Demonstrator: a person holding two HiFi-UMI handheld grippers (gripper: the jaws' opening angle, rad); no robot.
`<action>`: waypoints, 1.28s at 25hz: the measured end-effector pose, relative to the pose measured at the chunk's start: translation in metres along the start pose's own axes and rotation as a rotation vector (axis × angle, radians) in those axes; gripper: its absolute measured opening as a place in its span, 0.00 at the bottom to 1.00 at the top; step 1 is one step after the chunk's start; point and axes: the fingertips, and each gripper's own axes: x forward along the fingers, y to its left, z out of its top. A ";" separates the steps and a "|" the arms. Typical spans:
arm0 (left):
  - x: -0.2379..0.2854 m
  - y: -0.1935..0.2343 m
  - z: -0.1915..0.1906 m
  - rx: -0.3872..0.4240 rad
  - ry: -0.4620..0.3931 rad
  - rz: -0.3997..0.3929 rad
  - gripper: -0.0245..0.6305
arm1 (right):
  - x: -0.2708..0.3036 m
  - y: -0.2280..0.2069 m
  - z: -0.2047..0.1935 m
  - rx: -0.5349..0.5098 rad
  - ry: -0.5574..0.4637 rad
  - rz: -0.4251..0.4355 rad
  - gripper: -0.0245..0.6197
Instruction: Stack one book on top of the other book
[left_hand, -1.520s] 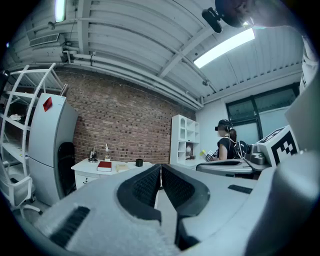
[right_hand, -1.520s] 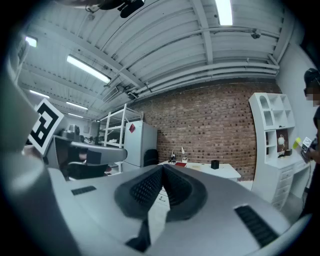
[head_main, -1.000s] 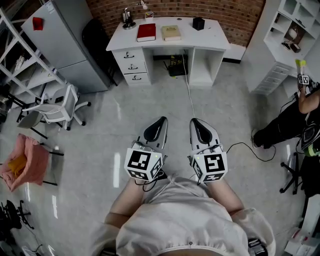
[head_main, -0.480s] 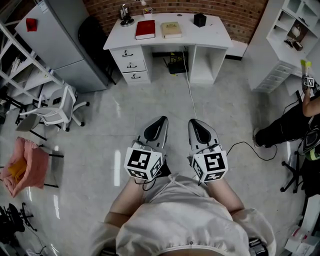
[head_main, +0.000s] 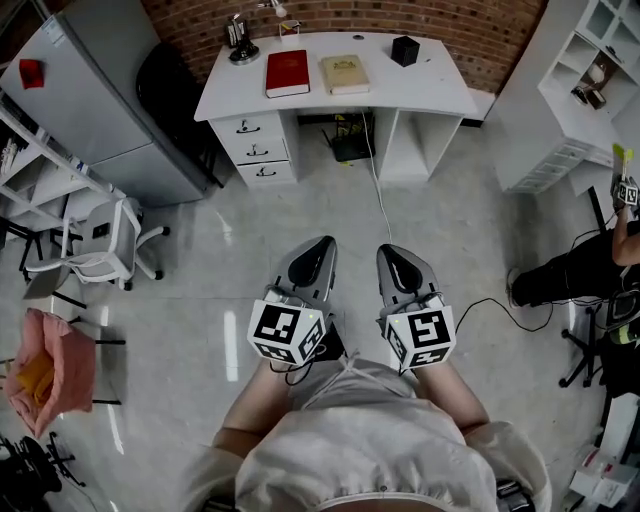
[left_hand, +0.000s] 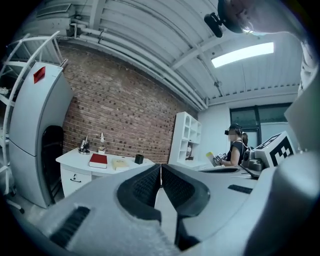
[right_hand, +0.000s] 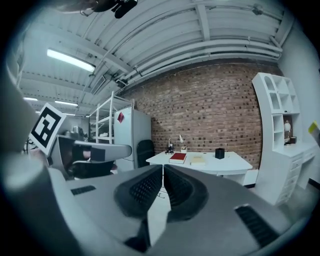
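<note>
A red book (head_main: 288, 73) and a tan book (head_main: 344, 74) lie flat side by side on the white desk (head_main: 430, 95) against the brick wall, far ahead of me. Both show small in the gripper views too: the red book (left_hand: 98, 160) (right_hand: 177, 158) and the tan book (left_hand: 120, 163) (right_hand: 197, 160). My left gripper (head_main: 318, 247) and right gripper (head_main: 391, 251) are held side by side over the floor, well short of the desk. Both are shut, with nothing between the jaws.
A small black box (head_main: 404, 49) and a desk lamp (head_main: 238, 45) stand on the desk. A grey fridge (head_main: 90, 100) and a white chair (head_main: 95, 250) are at the left, white shelves (head_main: 590, 80) and a seated person (head_main: 590, 275) at the right. A cable (head_main: 383, 200) runs across the floor.
Both grippers and the head view have advanced toward the desk: desk and books sit larger and lower in the picture. The jaws stay shut.
</note>
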 end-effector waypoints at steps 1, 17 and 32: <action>0.009 0.015 0.002 -0.008 0.005 -0.001 0.07 | 0.016 -0.002 0.003 -0.001 0.007 -0.007 0.08; 0.137 0.206 0.059 -0.022 0.023 -0.108 0.07 | 0.240 -0.021 0.058 -0.032 0.051 -0.084 0.08; 0.230 0.278 0.061 -0.029 0.014 -0.029 0.07 | 0.350 -0.094 0.057 -0.026 0.076 -0.050 0.08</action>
